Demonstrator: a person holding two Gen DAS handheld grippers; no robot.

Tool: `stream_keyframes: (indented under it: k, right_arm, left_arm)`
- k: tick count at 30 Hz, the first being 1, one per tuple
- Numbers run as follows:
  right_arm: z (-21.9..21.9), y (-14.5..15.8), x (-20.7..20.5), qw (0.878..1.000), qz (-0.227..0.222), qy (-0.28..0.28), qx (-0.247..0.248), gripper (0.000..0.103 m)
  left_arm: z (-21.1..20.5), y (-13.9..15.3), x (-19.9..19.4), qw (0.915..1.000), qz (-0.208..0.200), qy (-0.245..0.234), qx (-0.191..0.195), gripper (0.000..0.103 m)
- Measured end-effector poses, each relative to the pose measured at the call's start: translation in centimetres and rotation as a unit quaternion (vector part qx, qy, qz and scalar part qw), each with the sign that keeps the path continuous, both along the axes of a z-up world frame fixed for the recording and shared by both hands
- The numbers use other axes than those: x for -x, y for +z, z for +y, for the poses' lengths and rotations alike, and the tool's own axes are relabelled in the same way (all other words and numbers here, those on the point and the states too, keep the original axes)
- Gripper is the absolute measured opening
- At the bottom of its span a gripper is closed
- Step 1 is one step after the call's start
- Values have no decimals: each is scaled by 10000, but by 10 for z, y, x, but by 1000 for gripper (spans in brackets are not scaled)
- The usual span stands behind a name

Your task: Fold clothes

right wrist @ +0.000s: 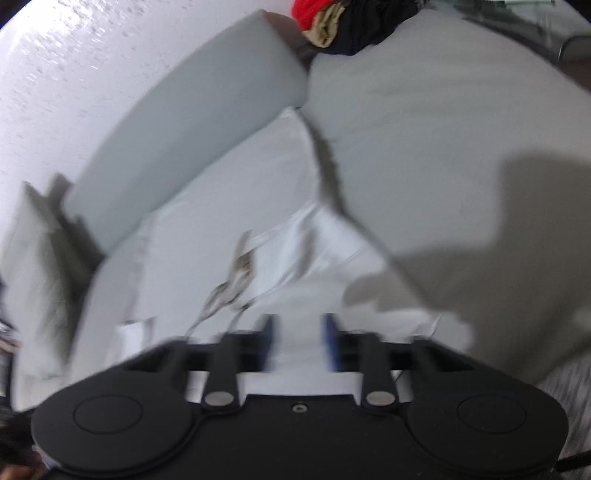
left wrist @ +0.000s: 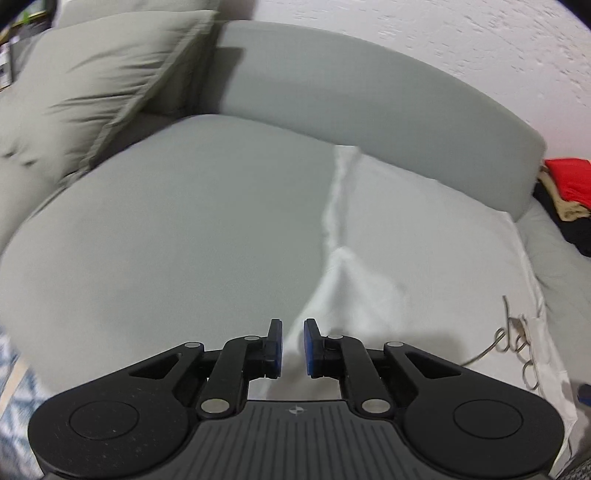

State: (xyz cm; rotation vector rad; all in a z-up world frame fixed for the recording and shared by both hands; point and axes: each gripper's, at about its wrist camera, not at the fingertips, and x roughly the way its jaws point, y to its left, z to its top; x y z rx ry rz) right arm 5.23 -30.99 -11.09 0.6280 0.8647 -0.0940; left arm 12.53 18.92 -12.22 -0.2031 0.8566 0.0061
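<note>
A white garment (left wrist: 424, 254) lies spread on the grey sofa seat (left wrist: 166, 236), with a grey drawstring (left wrist: 513, 336) near its front right. My left gripper (left wrist: 293, 347) hovers over the garment's left front edge, its blue pads slightly apart with nothing between them. In the right wrist view the same white garment (right wrist: 240, 206) lies ahead, its drawstring (right wrist: 236, 273) just beyond the fingers. My right gripper (right wrist: 298, 341) is open and empty above the garment's near edge. This view is motion-blurred.
A pile of red, tan and black clothes (left wrist: 569, 192) lies at the right end of the sofa and also shows in the right wrist view (right wrist: 340, 22). A grey backrest (left wrist: 369, 92) and a loose cushion (left wrist: 96, 74) stand behind. A patterned rug (left wrist: 11, 406) lies lower left.
</note>
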Motion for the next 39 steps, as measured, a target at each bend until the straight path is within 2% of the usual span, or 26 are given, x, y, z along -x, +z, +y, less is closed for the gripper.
stream_keyframes:
  k: [5, 7, 8, 11, 12, 14, 21, 23, 27, 31, 35, 39]
  right_arm:
    - [-7, -6, -55, 9986, -77, -79, 510, 13]
    - [-6, -15, -75, 9984, 2, 1, 565, 13]
    - [-4, -20, -84, 9983, 53, 57, 573, 13]
    - [4, -39, -98, 9944, 512, 304, 872, 14]
    - [6, -39, -94, 9924, 545, 326, 1052, 14]
    - [6, -37, -79, 9900, 642, 381, 1199, 14]
    - [-14, -28, -2, 9879, 1219, 254, 928, 14]
    - [-17, -23, 12, 9874, 1300, 219, 872, 13]
    - [-26, 0, 27, 9960, 685, 14, 582, 15]
    - [-18, 8, 11, 9985, 327, 98, 437, 15]
    - [14, 5, -19, 9978, 284, 583, 162, 15]
    - [41, -4, -24, 9926, 548, 911, 583, 15]
  left_arm:
    - [-15, -27, -60, 9999, 154, -46, -32, 6]
    - [-20, -42, -77, 9985, 369, -85, -397, 6]
    - [-20, -52, -82, 9966, 583, -55, -576, 7]
    - [-8, -49, -69, 9963, 667, -3, -536, 9]
    - [-5, -46, -63, 9961, 706, -18, -529, 9]
    - [-1, -41, -42, 9937, 756, -201, -802, 9]
    - [0, -27, 23, 9777, 910, -737, -1744, 9]
    - [6, -22, 31, 9803, 893, -619, -1651, 8]
    - [6, -8, 42, 9896, 520, -442, -1268, 8]
    - [-13, 3, 41, 9948, 119, -462, -898, 9]
    - [-58, -8, 29, 9921, 94, -879, -885, 9]
    - [-85, -30, 38, 9848, 492, -1331, -997, 10]
